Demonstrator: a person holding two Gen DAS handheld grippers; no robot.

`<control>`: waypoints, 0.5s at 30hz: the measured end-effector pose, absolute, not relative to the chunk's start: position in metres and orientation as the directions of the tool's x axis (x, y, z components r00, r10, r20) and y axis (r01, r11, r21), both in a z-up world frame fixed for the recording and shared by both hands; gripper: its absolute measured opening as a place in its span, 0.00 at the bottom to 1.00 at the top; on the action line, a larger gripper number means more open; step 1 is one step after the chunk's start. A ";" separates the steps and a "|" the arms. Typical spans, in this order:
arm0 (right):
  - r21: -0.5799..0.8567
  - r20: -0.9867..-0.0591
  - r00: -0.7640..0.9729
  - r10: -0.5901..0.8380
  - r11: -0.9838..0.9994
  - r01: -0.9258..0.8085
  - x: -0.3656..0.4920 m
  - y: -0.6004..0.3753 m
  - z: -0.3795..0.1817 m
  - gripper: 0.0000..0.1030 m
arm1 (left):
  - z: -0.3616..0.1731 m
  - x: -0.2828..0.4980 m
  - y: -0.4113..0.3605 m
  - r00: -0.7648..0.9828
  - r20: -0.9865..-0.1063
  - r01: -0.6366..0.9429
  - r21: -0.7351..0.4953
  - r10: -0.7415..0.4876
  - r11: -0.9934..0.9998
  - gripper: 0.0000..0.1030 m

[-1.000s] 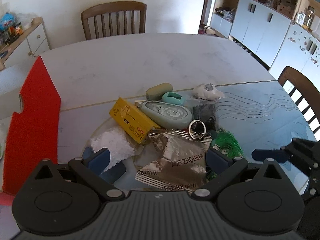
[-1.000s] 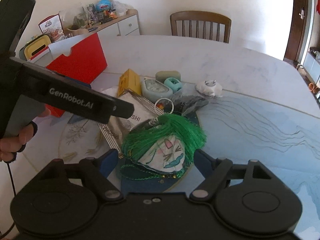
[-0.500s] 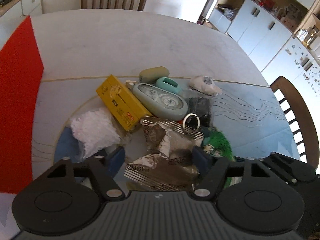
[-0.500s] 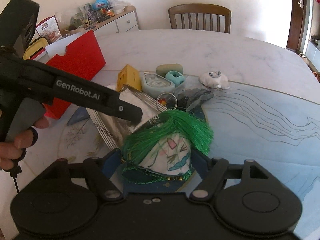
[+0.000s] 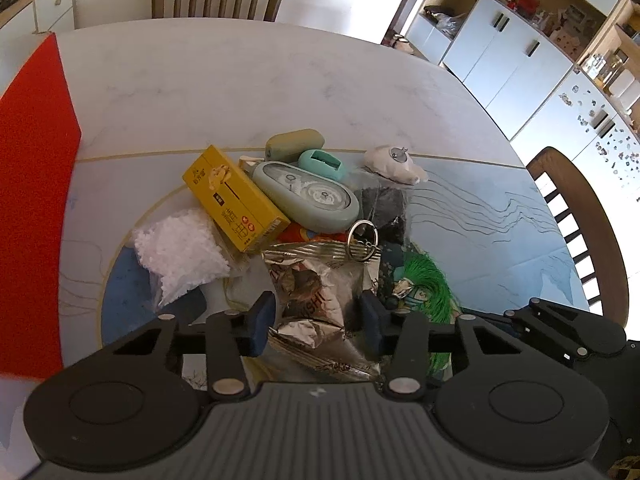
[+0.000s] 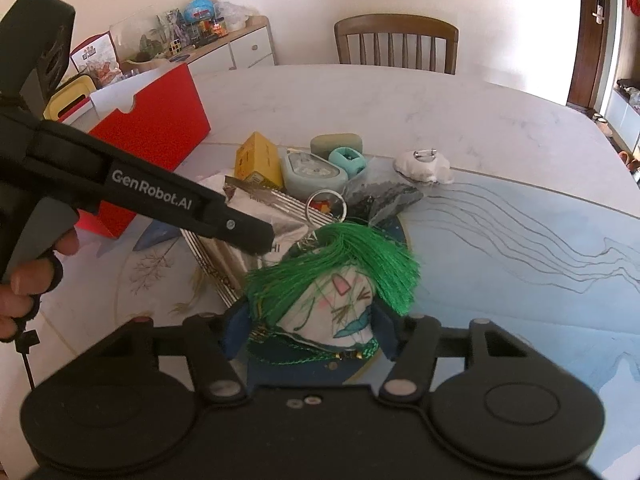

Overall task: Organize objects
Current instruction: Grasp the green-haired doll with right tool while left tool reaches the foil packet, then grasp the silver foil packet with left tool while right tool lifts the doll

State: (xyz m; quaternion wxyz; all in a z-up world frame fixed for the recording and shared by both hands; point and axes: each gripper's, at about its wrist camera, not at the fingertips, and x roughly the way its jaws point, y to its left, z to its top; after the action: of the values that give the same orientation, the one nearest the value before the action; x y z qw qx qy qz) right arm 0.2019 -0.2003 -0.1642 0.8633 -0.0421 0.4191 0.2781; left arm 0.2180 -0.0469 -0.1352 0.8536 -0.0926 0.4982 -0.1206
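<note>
A crumpled silver foil snack bag [image 5: 316,300] lies at the near edge of a pile on the table. My left gripper [image 5: 316,326] straddles it, and its jaws are closing with both blue pads against the bag's sides. In the right wrist view that gripper's black finger [image 6: 240,228] reaches in from the left over the foil bag [image 6: 248,208]. A small doll with green hair [image 6: 332,292] sits between the fingers of my right gripper [image 6: 310,334]. Those jaws are closing too, and the pads touch the doll's head on both sides. The doll's green hair [image 5: 424,288] also shows in the left wrist view.
The pile holds a yellow box [image 5: 234,196], a grey-green tape dispenser [image 5: 312,200], a teal holder [image 5: 322,164], an olive case [image 5: 294,145], a white lump with a clip [image 5: 394,162], a key ring [image 5: 362,240] and a bag of white granules [image 5: 182,248]. A red box [image 6: 156,132] stands at the left.
The left jaws have narrowed from wide open onto the foil bag, and that view has tipped down. The right jaws have drawn in around the doll's head without shifting place.
</note>
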 end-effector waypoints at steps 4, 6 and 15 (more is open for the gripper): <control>0.167 -0.740 0.503 0.447 0.846 -0.506 0.195 -0.206 -0.157 0.58 | -0.133 0.212 -0.042 0.474 -0.826 0.109 -0.288 -0.304 0.952 0.40; 0.170 -0.736 0.511 0.445 0.851 -0.496 0.192 -0.210 -0.152 0.58 | -0.132 0.208 -0.038 0.472 -0.826 0.101 -0.297 -0.309 0.949 0.39; 0.193 -0.710 0.531 0.462 0.853 -0.484 0.175 -0.218 -0.127 0.58 | -0.121 0.183 -0.020 0.472 -0.814 0.092 -0.338 -0.340 0.937 0.33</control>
State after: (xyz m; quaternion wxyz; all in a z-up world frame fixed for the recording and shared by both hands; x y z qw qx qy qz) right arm 0.1749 -0.2183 -0.1271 0.8748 -0.0139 0.4017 0.2704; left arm 0.1831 -0.0204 -0.1212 0.8488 -0.1245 0.4978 -0.1272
